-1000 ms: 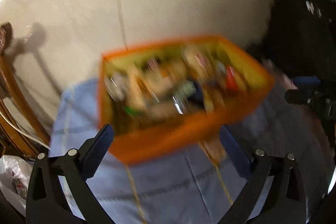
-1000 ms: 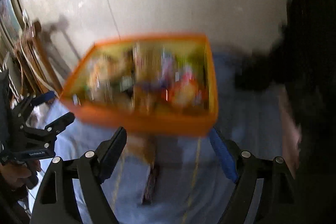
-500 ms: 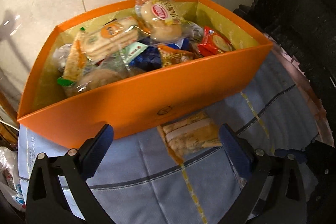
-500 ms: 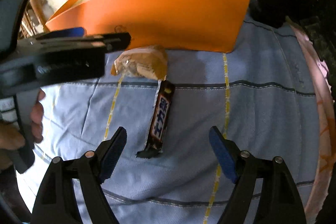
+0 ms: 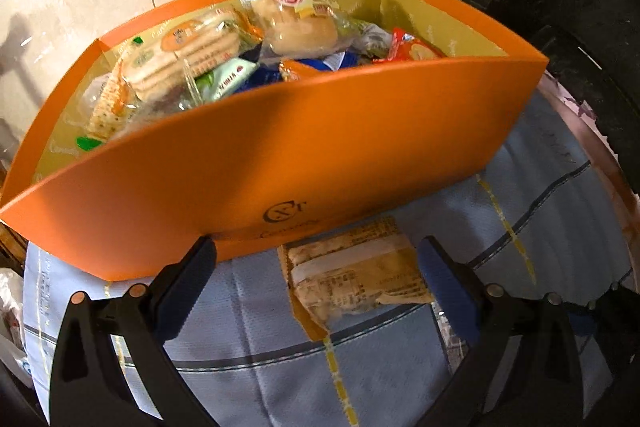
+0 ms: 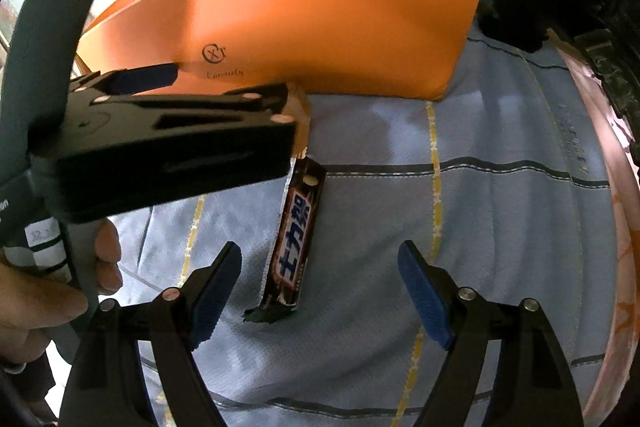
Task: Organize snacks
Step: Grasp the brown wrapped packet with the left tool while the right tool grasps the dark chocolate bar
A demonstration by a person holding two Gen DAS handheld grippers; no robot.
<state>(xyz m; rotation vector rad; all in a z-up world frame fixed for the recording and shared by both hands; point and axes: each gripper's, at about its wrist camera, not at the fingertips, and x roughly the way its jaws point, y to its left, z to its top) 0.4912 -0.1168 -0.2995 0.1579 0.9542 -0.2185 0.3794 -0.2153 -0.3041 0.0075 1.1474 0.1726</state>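
Both grippers have dropped close to the cloth in front of the box. The left gripper stands open around the wafer pack beside the box; the right gripper is open over the bar. Picking is in hand; next, I judge, each closes and lifts its snack into the box.

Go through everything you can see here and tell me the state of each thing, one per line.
Orange box: upright on the cloth, open-topped, heaped with wrapped snacks.
Tan snack packet: sealed, flat on the cloth before the box, between the left claw's open fingers, not gripped.
Chocolate bar: wrapped, flat on the cloth, lengthwise.
Left claw: open, empty.
Right claw: open, empty, around the bar's near end.
Blue cloth: spread flat.
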